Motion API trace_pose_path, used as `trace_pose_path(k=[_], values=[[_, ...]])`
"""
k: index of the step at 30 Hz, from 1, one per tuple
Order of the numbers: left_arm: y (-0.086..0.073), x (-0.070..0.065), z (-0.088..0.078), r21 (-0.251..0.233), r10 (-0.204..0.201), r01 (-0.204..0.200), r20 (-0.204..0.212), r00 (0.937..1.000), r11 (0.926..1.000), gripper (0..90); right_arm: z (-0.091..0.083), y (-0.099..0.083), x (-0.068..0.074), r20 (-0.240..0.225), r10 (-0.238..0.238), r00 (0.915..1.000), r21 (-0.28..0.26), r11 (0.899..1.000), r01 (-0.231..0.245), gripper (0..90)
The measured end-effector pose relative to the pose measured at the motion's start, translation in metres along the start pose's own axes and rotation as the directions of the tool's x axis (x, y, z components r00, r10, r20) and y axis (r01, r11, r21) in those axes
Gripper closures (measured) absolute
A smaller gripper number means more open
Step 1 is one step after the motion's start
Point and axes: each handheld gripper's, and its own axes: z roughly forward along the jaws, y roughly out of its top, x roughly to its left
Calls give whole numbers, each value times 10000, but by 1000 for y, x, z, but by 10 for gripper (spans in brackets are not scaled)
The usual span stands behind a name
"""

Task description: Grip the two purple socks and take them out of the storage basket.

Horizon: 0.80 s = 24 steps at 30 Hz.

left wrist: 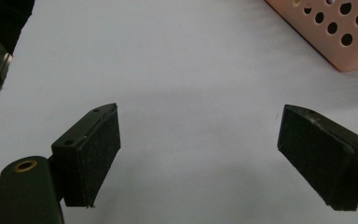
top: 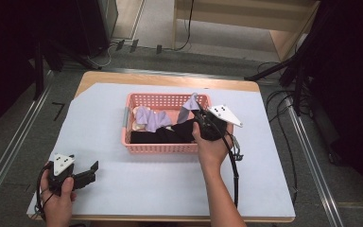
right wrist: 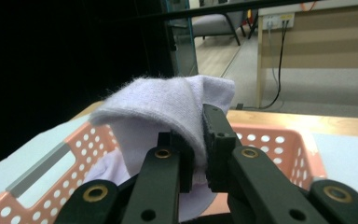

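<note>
A pink perforated basket (top: 163, 147) stands mid-table on the pale sheet and holds lilac, black and cream cloth pieces. My right gripper (top: 197, 112) is over the basket's right end, shut on a lilac sock (top: 189, 105) that it lifts above the rim. In the right gripper view the lilac sock (right wrist: 168, 109) drapes over the closed jaws, with the basket (right wrist: 279, 144) behind. My left gripper (top: 93, 168) rests low at the table's front left, open, with nothing between its pads (left wrist: 98, 154). A basket corner (left wrist: 340, 32) shows at the top right of the left gripper view.
A second lilac piece (top: 150, 119) and black cloth (top: 160, 135) lie inside the basket. The pale sheet (top: 137, 184) covers the wooden table (top: 170, 79). Cables and dark stands (top: 293, 71) line the floor to the right; a metal rail (top: 14, 142) runs along the left.
</note>
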Motion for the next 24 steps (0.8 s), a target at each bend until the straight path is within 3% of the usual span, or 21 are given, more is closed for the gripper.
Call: trace_pose_path(k=[13,24], values=[[0,0,0,-56,51,-51,-25,10000,10000,143,-22,20,-18,139,208,9997,-1045,9943,-193,843],[0,0,0,-74,17,-18,-46,10000,10000,143,-48,31,-48,777,398,9962,-1509,9882,-277,842]])
